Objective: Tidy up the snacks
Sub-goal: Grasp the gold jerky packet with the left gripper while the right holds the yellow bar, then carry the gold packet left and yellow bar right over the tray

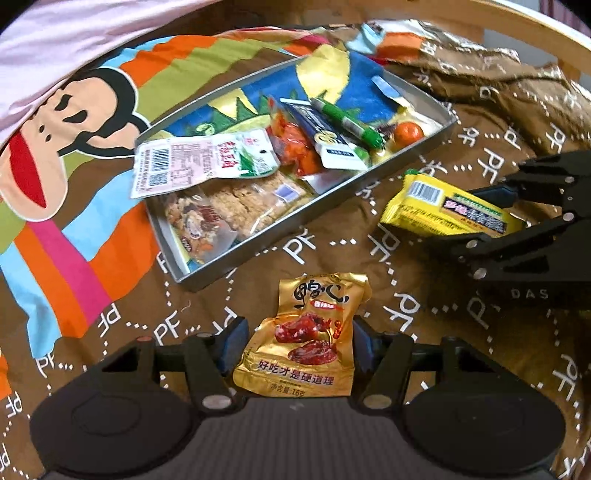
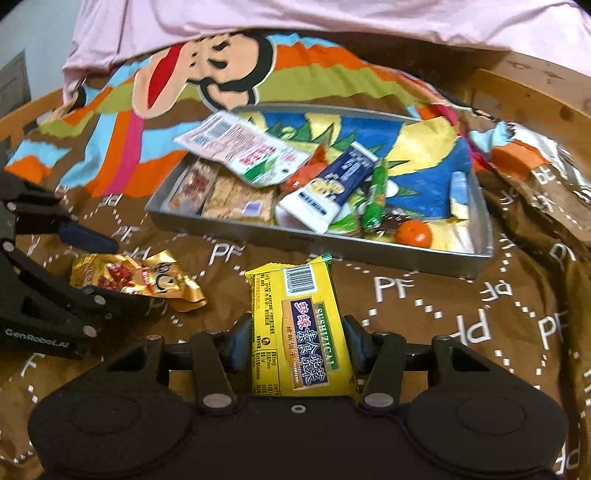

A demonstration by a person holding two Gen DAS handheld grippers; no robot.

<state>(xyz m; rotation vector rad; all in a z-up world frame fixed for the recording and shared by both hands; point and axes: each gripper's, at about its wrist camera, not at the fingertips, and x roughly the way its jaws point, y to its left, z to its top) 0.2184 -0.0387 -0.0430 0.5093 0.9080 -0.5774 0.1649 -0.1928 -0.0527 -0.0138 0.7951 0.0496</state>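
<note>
My left gripper (image 1: pixel 297 343) is shut on a gold snack pouch (image 1: pixel 303 336) with red meat printed on it, held just above the brown blanket. My right gripper (image 2: pixel 297 341) is shut on a yellow snack packet (image 2: pixel 299 328), its pads pressing both long sides. Each gripper shows in the other's view: the right gripper (image 1: pixel 495 218) with the yellow packet (image 1: pixel 443 206) at the right, the left gripper (image 2: pixel 110 273) with the gold pouch (image 2: pixel 140 278) at the left. Ahead lies a grey metal tray (image 1: pixel 258 236) (image 2: pixel 369 254) holding several snacks.
In the tray lie a white packet (image 1: pixel 199 162), oat bars (image 1: pixel 251 206), a blue-and-white pack (image 2: pixel 332 188), a green stick (image 2: pixel 375 199) and an orange fruit (image 2: pixel 413 234). A cartoon-print blanket (image 1: pixel 74 221) covers the surface, pink cloth (image 2: pixel 332 18) behind, wooden rim (image 2: pixel 535 96) right.
</note>
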